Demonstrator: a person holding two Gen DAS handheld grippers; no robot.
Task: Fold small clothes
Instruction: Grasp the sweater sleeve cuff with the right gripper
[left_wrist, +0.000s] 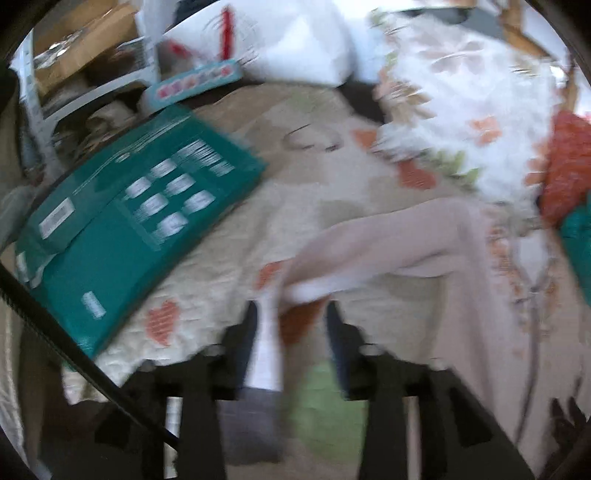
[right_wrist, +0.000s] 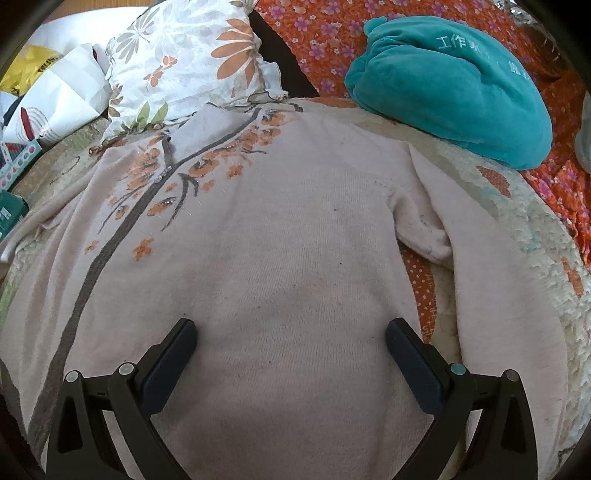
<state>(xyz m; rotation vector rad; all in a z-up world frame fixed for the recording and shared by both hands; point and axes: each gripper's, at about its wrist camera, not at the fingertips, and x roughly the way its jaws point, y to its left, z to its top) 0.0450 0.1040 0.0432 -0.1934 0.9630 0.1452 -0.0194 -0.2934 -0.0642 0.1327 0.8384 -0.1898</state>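
Sweater (right_wrist: 280, 240) flat under right gripper (right_wrist: 291, 332), jaws spread; left gripper (left_wrist: 291, 314) jaws pinching its sleeve (left_wrist: 369, 243).

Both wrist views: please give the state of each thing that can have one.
sweater: spread flat, unfolded
sleeve: lifted, cuff between the jaws
left gripper: jaws apart, grip unclear in blur
right gripper: open, above the sweater
pillow: lying beyond the sweater

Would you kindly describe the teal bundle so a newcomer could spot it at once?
Start at the pale pink sweater spread over the bed. Beyond its right shoulder, on the orange flowered cover, lies the teal bundle: plush, rounded, with pale stitched characters, the only plain-coloured soft thing there.
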